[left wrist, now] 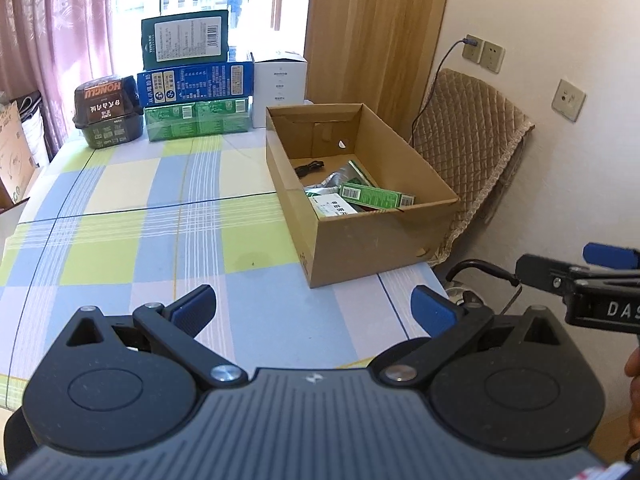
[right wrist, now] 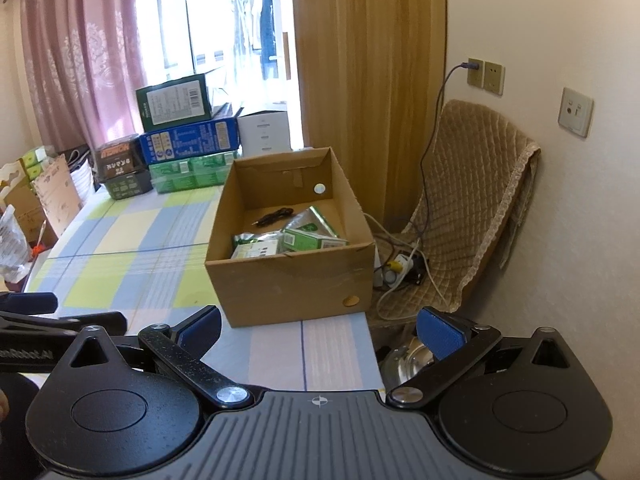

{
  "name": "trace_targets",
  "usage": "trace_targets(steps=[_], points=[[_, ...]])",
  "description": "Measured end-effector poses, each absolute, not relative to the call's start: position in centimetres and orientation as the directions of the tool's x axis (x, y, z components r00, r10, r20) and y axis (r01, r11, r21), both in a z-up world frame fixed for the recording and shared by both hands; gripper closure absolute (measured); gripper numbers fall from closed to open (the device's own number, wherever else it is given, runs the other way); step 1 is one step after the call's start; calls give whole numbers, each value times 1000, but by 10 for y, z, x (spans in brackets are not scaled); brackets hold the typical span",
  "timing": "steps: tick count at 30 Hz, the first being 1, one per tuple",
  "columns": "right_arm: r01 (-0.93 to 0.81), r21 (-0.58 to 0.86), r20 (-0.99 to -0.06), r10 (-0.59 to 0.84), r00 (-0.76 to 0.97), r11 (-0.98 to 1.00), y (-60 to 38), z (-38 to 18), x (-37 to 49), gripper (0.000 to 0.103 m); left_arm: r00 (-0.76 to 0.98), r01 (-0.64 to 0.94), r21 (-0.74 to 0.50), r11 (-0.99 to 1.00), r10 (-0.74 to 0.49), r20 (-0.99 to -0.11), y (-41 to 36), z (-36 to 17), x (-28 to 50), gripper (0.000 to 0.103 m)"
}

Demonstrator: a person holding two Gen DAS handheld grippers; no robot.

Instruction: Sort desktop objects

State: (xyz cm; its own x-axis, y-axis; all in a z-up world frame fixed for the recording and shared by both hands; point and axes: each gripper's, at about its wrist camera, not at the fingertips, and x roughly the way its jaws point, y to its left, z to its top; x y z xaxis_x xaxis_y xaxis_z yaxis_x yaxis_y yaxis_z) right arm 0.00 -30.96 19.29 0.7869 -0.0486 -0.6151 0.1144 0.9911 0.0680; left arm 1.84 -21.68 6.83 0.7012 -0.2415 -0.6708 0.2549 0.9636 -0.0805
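Left wrist view: both grippers, left gripper [left wrist: 314, 312] & right gripper [right wrist: 320, 330], gape empty; cardboard box [left wrist: 384, 236] sits center-right, stacked boxes [left wrist: 196, 88] upper left, nearer your left.

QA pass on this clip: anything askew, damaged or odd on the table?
Minor only. The cardboard box overhangs the table's right edge at its near corner, and its near rim is torn. Inside, the green carton lies tilted on loose packets. Both hand-held grippers are open and empty.

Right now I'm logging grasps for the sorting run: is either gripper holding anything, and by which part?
Nothing is held. The left gripper and right gripper both stand open and empty over the table.
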Motion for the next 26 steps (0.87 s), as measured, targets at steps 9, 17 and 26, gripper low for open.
trace_targets(steps=[9, 17, 26], points=[[110, 65, -610, -48, 791, 992, -308, 201, -8, 2, 694, 264, -79, 961, -246, -677, -222, 68, 14, 1], [114, 64, -618, -51, 785, 991, -311, 198, -8, 2, 695, 268, -77, 960, -248, -675, -225, 68, 16, 1], [111, 50, -633, -55, 772, 993, -310, 187, -6, 2, 701, 282, -48, 958, -240, -671, -228, 63, 16, 1]])
